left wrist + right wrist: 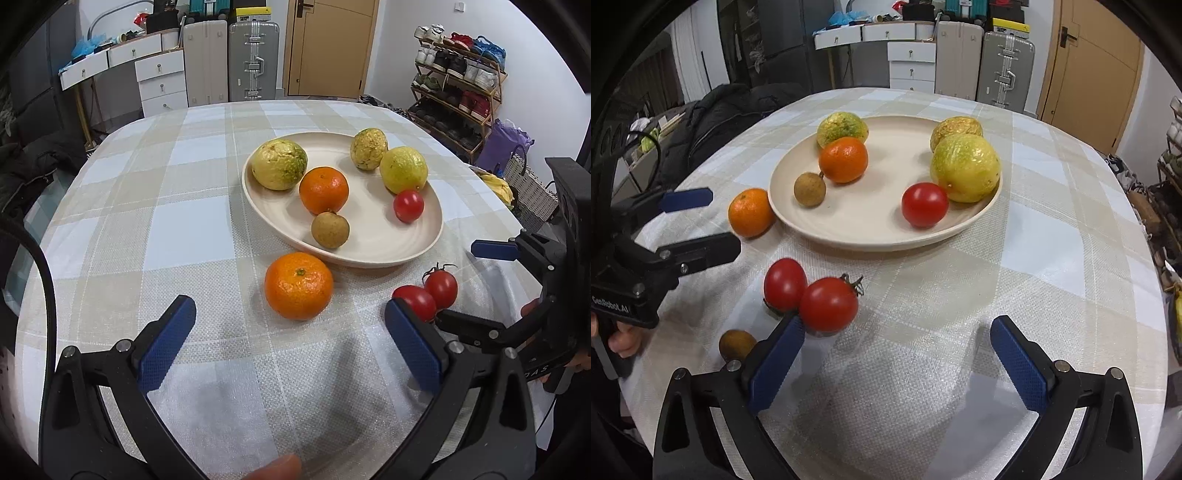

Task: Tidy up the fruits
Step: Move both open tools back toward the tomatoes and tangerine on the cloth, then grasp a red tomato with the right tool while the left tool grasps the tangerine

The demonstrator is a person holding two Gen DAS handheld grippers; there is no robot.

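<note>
A cream plate point(369, 254) point(849, 236) holds three yellow-green fruits, a tangerine point(324, 190), a brown longan point(330, 229) and a red tomato point(408, 205). On the cloth in front lie a loose tangerine point(298, 285) point(751, 212), two red tomatoes point(424, 295) point(827, 304) and a second longan point(736, 344). My left gripper point(291, 336) is open and empty, just short of the loose tangerine. My right gripper point(901, 350) is open and empty, its left finger beside the two tomatoes.
The table has a checked cloth point(147, 221). Behind it stand suitcases point(253, 61), white drawers point(159, 83), a door point(328, 48) and a shoe rack point(458, 85). A dark jacket point(731, 110) lies off the table's left side in the right wrist view.
</note>
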